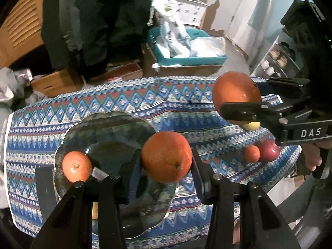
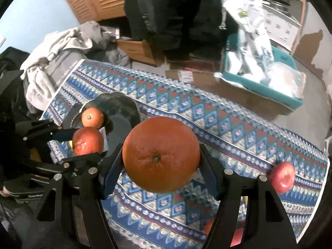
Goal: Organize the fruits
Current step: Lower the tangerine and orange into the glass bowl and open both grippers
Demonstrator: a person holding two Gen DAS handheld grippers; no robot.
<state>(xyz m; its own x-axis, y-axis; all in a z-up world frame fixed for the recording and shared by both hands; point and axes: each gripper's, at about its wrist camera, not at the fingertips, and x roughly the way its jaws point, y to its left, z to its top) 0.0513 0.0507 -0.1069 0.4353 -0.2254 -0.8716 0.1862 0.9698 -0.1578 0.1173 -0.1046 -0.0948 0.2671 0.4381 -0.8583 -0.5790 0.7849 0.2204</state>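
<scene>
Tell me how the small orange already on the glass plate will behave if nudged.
The small orange looks round, so it would probably roll. The glass plate looks smooth and glossy, likely giving little grip. Its raised scalloped rim may stop it.

Both pictures are dim indoor views with strong fisheye bending, straight lines curving and the corners falling to black. The background is soft with motion blur, most of all the white plastic bag [image 1: 166, 6] and the red apple [image 2: 283, 177], while the large orange [image 2: 160, 154] stays fairly sharp. Small glints of overhead light sit on the dark glass plate [image 1: 116, 124], and the patterned cloth [image 2: 228, 128] is evenly lit without hard shadows.
</scene>
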